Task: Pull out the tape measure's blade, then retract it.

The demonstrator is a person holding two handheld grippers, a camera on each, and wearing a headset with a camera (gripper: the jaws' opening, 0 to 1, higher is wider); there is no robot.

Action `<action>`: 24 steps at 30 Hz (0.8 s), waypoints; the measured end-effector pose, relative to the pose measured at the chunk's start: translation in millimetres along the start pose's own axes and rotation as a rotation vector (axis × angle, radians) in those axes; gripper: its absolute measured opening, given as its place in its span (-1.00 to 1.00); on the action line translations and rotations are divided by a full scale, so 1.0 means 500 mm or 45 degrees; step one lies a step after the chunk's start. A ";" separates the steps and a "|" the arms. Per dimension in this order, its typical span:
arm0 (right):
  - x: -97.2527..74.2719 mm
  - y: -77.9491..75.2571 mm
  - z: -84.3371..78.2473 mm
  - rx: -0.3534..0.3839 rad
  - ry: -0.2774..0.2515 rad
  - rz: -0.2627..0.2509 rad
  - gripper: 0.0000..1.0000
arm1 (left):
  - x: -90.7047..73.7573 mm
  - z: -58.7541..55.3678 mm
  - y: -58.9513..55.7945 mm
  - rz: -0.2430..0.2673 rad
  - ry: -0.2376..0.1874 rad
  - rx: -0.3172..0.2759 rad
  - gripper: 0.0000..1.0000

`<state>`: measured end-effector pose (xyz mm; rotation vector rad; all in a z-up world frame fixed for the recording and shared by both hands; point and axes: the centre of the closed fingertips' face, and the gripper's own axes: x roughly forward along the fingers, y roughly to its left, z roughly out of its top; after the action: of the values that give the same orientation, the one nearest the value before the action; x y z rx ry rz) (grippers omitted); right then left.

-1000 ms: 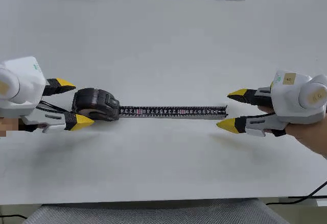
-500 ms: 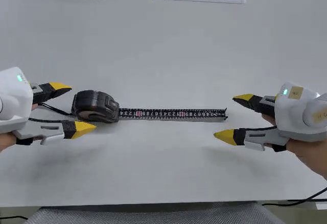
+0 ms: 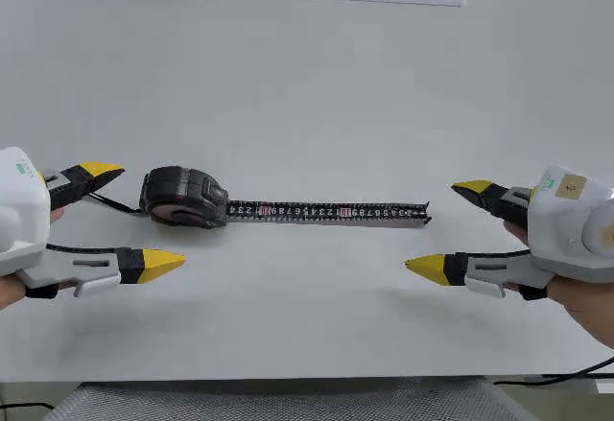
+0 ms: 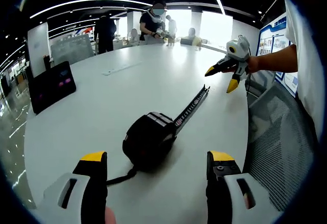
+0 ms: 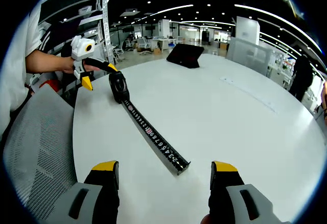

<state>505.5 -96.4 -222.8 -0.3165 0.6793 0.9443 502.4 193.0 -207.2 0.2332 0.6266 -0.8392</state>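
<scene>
Tape measure (image 3: pixel 182 197) sits at 9 o'clock on the desk (image 3: pixel 288 76), blade (image 3: pixel 326 212) out toward 3 o'clock, probably locked. Left hand-held gripper (image 3: pixel 151 215) and right hand-held gripper (image 3: pixel 432 226) gape empty. Pin it, release the blade slowly.

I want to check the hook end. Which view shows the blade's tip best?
The right gripper view: the blade's tip lies close, ahead of the open jaws, numbers legible. The head view shows it small, at the blade's right end. The left gripper view shows it far off, beyond the case.
</scene>
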 end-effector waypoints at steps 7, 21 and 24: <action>-0.007 0.005 0.011 0.001 -0.050 -0.036 0.46 | 0.000 -0.005 -0.014 0.029 -0.017 -0.010 0.60; -0.020 0.013 0.011 0.005 -0.075 -0.070 0.53 | -0.012 -0.009 -0.025 0.065 -0.038 -0.037 0.64; -0.022 0.020 0.006 0.005 -0.071 -0.071 0.54 | -0.013 -0.014 -0.030 0.069 -0.038 -0.050 0.65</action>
<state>493.8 -96.2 -213.1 -0.3030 0.6182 0.8953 485.2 190.1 -208.2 0.2011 0.6054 -0.7762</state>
